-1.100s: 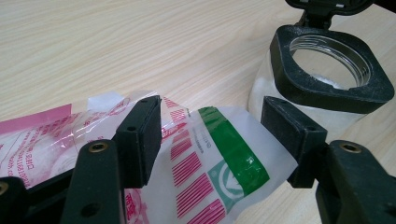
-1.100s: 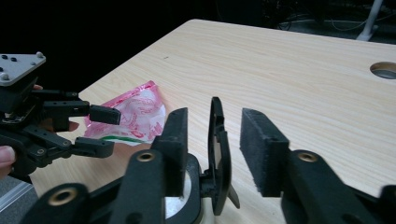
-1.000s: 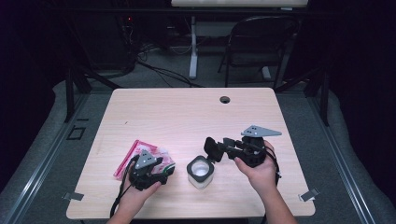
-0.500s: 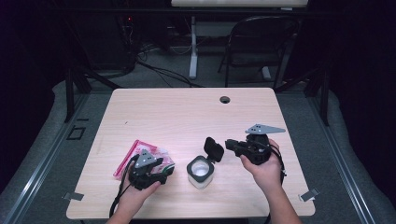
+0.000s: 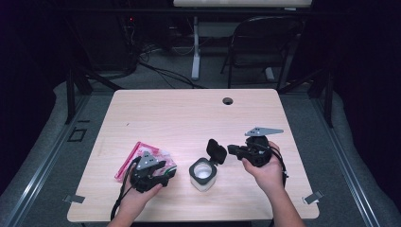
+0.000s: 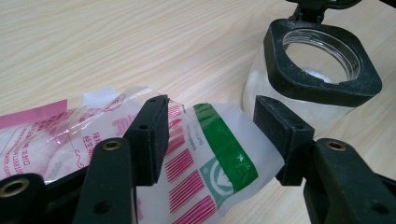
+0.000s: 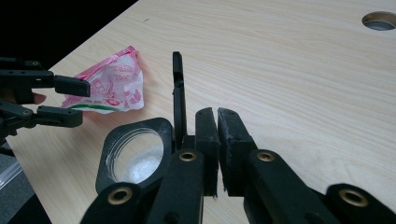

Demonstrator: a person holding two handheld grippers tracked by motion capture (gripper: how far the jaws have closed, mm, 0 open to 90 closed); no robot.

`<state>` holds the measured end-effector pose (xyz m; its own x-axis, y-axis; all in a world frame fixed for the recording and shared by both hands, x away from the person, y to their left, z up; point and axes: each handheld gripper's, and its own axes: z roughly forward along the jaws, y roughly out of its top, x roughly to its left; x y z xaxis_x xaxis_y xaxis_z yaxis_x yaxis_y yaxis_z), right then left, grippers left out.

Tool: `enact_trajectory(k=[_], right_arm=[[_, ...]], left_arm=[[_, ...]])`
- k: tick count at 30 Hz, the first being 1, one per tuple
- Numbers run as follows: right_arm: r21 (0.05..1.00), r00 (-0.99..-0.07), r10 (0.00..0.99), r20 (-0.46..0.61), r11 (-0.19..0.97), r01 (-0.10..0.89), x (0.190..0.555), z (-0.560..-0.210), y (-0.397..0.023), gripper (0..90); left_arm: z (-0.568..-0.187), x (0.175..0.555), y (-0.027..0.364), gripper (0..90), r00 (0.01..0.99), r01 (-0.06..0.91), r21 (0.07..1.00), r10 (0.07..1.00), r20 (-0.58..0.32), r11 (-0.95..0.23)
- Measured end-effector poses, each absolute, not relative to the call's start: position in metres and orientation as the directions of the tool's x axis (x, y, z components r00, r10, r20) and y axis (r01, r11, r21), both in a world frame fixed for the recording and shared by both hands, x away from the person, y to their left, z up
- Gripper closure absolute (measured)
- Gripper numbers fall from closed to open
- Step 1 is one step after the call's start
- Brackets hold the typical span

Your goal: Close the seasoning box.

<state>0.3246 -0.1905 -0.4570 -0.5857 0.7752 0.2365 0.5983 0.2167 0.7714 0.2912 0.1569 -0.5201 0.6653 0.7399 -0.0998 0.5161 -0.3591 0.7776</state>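
The left gripper (image 5: 166, 171) rests low over the near left part of the pale wooden surface (image 5: 189, 118), held in the person's left hand (image 5: 139, 196). Its jaws stand spread and have just been closing a little, with the corner of a pink, white and green plastic packet (image 6: 201, 154) lying between them; in the left gripper view the pads do not press on it. The rest of the packet stretches back beneath and behind this gripper. Just beyond its fingertips stands a small clear jar (image 6: 308, 88) with a black squared rim, open at the top, with white powder inside. The jar's black flip lid (image 5: 216, 150) stands raised on its hinge at the side nearer the right gripper. The right gripper (image 5: 230, 150), held in the person's right hand (image 5: 267, 172), lies just beside that lid, its tips pointing towards the jar. Its jaws have just been closing and are now pressed together with only a thin slit between the pads, and nothing is held in them. In the right gripper view the upright lid (image 7: 177, 93) stands edge-on just beside one jaw, seemingly touching it, with the jar mouth (image 7: 135, 156) below and to that same side, and the packet (image 7: 112, 84) and the left gripper (image 7: 77, 100) farther off beyond the jar.
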Motion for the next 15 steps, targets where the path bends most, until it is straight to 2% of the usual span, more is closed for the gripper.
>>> enact_trajectory(k=[8, 15], right_arm=[[0.77, -0.592, 0.772, 0.232, 0.225, 0.597, 0.3243, -0.4574, -0.1889, 87.7], [0.767, -0.595, 0.772, 0.224, 0.237, 0.596, 0.3238, -0.4578, -0.1864, 83.9]], left_arm=[[-0.5205, 0.291, 0.1563, 46.9, 0.664, 0.516, 0.779, 0.74, -0.103, -0.355], [-0.5205, 0.2908, 0.1558, 46.8, 0.668, 0.516, 0.776, 0.737, -0.1, -0.362]])
